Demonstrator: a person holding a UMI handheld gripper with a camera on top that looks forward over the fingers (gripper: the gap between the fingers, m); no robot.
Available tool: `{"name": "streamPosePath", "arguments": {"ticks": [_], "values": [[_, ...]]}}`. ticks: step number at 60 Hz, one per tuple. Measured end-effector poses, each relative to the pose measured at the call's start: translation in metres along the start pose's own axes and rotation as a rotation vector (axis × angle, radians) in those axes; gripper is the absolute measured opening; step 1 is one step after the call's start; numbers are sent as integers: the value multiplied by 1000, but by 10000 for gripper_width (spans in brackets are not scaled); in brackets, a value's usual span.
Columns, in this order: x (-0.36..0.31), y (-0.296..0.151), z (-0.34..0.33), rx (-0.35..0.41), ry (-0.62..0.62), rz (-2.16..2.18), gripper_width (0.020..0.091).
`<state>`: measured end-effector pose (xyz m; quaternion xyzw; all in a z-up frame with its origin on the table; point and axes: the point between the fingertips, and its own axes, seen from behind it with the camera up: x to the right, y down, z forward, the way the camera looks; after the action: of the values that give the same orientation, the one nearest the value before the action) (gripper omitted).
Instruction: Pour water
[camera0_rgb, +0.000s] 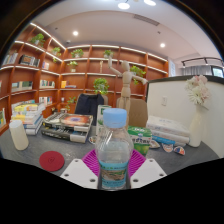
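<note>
The jaws (114, 172) stand close about a clear plastic water bottle (115, 150), their magenta pads (94, 162) pressed to either side of its lower body, so the bottle is gripped upright between them. The bottle is ribbed and see-through, with a pale blue screw cap (116, 118) and a light band of label whose print is too small to read. It stands on or just above a grey surface (40, 148). To one side of the fingers lies a flat round red lid or coaster (51, 160), and farther that way a slim white cylinder (18, 134) stands upright. Beyond these lie stacks of books (66, 125) with coloured covers, their titles not legible. On the other side are small packets and boxes (142, 134) with green and white print, and a tall white vase (197, 126) holding pale flowers. A brown paper bag (137, 110) stands behind the bottle, near a dark chair (89, 104). Behind all, lit wooden shelves (40, 70) carry books and potted green plants.
</note>
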<state>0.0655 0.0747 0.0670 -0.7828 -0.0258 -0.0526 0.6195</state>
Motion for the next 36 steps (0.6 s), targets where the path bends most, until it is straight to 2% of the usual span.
{"name": "streamPosePath", "arguments": {"ticks": [9,16,36], "values": [[-10,-5,-3,-15,-5,-152,318],[-37,-28,-6,11,-2,-419,318],[-147,-99,0,155,54,-1154,318]]}}
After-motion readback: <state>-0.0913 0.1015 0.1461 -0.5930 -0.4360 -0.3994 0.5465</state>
